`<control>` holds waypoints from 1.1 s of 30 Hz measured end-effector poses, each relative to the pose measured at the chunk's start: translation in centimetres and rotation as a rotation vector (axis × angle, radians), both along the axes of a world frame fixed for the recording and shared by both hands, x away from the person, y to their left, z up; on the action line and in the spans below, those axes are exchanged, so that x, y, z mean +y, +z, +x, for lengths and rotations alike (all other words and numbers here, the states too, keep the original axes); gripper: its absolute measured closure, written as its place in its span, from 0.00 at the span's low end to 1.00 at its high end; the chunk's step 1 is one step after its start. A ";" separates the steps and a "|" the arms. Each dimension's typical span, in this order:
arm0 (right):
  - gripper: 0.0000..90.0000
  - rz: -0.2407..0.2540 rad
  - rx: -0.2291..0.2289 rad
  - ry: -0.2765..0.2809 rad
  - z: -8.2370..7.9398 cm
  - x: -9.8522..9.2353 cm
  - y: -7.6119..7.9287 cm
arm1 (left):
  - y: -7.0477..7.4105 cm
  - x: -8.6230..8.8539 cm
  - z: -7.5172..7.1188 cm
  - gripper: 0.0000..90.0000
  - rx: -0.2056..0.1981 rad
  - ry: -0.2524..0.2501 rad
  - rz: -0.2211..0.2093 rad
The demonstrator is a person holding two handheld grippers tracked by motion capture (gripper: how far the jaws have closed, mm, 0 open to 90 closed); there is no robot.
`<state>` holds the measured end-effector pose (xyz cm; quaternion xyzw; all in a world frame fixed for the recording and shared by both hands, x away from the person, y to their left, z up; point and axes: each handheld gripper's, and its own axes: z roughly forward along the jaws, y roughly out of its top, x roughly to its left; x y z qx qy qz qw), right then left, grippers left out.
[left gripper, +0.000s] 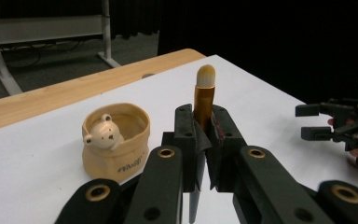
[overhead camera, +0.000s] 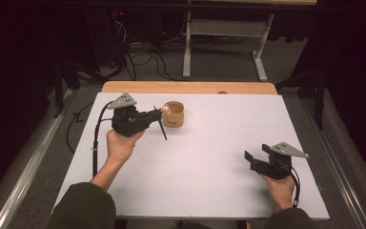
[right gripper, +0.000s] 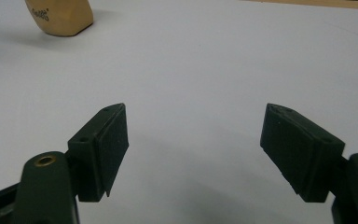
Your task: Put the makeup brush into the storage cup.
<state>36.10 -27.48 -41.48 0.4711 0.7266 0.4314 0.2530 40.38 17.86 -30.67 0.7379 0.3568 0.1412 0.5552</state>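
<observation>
While the left tool (left gripper: pixel 203 135) clamps a brush (left gripper: pixel 203 95), the right tool (right gripper: pixel 193 149) gapes wide.

Left tongs (overhead camera: pixel 156 114) clamp brush (overhead camera: pixel 162 125) beside cup (overhead camera: pixel 174 114).

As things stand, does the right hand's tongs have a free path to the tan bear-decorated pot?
Probably yes. The right tongs are open and hold nothing, and bare white table lies between them and the tan bear-decorated pot. The left tongs, shut on a brush, sit beside the pot and might crowd that side.
</observation>
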 end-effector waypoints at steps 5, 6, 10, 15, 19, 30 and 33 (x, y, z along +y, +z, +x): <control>0.28 0.009 -0.005 0.004 0.0 0.0 0.1 | 0.1 -0.1 1.2 0.93 0.006 0.022 0.010; 0.28 0.013 -0.003 0.006 0.0 0.2 0.1 | 0.1 -0.1 1.4 0.93 0.008 0.026 0.010; 0.29 -0.002 -0.008 0.014 0.0 0.3 0.1 | 0.3 -0.2 2.2 0.93 0.014 0.043 0.022; 0.29 0.009 -0.004 0.008 0.0 0.4 0.1 | 0.7 -0.6 3.4 0.93 0.018 0.056 0.016; 0.29 0.005 -0.006 0.014 0.0 0.4 0.1 | 0.9 -1.2 4.1 0.93 0.019 0.061 0.037; 0.29 0.019 0.000 0.011 0.1 0.3 0.0 | 0.7 -2.8 6.3 0.93 0.033 0.074 0.058; 0.29 0.021 -0.001 0.011 0.1 0.2 0.0 | 0.7 -2.9 6.7 0.93 0.037 0.081 0.058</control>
